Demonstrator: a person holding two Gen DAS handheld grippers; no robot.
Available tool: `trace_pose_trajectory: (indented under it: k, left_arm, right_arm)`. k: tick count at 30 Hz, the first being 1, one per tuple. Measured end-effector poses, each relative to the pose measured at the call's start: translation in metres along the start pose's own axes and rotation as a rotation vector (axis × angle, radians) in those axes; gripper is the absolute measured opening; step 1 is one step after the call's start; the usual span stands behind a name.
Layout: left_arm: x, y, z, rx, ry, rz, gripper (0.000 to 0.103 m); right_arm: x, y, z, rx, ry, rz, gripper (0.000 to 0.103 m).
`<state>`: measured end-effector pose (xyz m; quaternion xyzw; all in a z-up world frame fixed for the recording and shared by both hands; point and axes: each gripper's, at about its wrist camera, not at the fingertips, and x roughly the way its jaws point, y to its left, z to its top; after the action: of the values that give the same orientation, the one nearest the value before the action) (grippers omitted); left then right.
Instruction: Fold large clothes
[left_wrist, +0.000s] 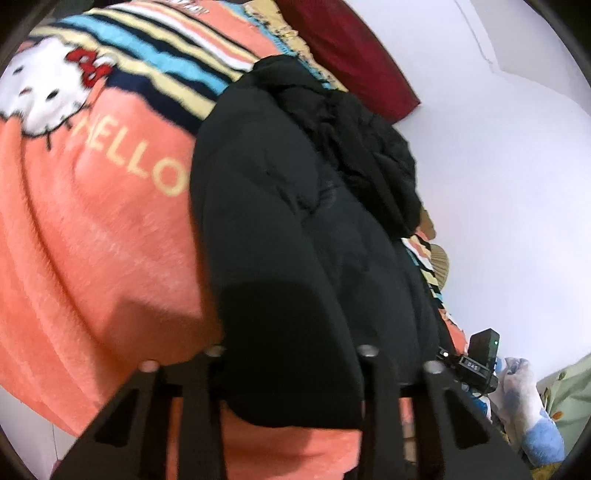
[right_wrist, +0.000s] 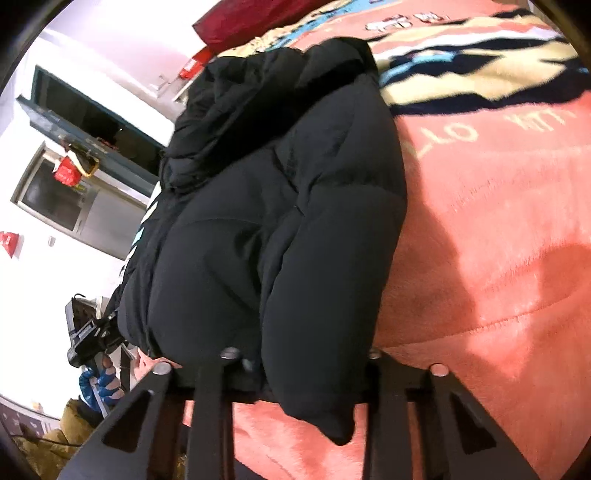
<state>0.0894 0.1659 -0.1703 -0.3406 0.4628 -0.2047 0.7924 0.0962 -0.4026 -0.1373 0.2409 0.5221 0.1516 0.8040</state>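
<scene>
A black puffer jacket (left_wrist: 295, 221) lies lengthwise on an orange cartoon blanket (left_wrist: 92, 221), its hood bunched at the far end. In the left wrist view, my left gripper (left_wrist: 291, 350) is shut on the jacket's near hem, and black fabric fills the gap between the fingers. In the right wrist view, the same jacket (right_wrist: 277, 221) bulges in padded sections, and my right gripper (right_wrist: 301, 354) is shut on the near hem, a fold hanging below the fingers. Each view shows the other gripper at the jacket's side: the right one (left_wrist: 476, 362) and the left one (right_wrist: 88, 339), both held by gloved hands.
The orange blanket (right_wrist: 498, 221) covers the bed and spreads wide on one side of the jacket. A dark red pillow (left_wrist: 354, 48) lies at the bed's head. A white wall (left_wrist: 498, 166) runs along one side; a dark-framed window (right_wrist: 92, 122) is on the other.
</scene>
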Motion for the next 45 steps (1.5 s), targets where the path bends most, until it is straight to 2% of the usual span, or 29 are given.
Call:
trace_pose_trajectory:
  k: [4, 11, 18, 22, 25, 29, 34, 40, 45]
  left_arm:
    - [-0.005, -0.019, 0.011, 0.034, -0.027, -0.035, 0.018]
    - [-0.027, -0.054, 0.054, 0.063, -0.119, -0.162, 0.016]
    - [-0.028, -0.075, 0.132, -0.030, -0.205, -0.331, 0.016]
    - [-0.010, -0.082, 0.180, -0.096, -0.222, -0.369, 0.016]
    - [0.007, -0.090, 0.218, -0.096, -0.238, -0.341, 0.016]
    - [0.040, -0.102, 0.277, -0.068, -0.254, -0.228, 0.016]
    - [0.088, -0.105, 0.330, -0.019, -0.250, -0.098, 0.020]
    - [0.169, -0.064, 0.371, -0.091, -0.190, -0.028, 0.027]
    - [0.207, -0.028, 0.371, -0.133, -0.161, -0.039, 0.029]
  right_arm:
    - [-0.012, 0.007, 0.005, -0.006, -0.054, 0.034, 0.018]
    - [-0.046, 0.013, 0.032, 0.048, -0.186, 0.160, 0.017]
    - [-0.063, 0.017, 0.103, 0.176, -0.307, 0.308, 0.018]
    - [-0.054, 0.012, 0.157, 0.291, -0.348, 0.383, 0.018]
    - [-0.043, 0.013, 0.192, 0.333, -0.379, 0.352, 0.019]
    - [-0.018, 0.020, 0.246, 0.333, -0.408, 0.270, 0.020]
    - [0.026, 0.018, 0.307, 0.306, -0.427, 0.167, 0.022]
    - [0.088, 0.004, 0.342, 0.263, -0.377, 0.031, 0.022]
    - [0.118, -0.008, 0.350, 0.255, -0.367, 0.036, 0.022]
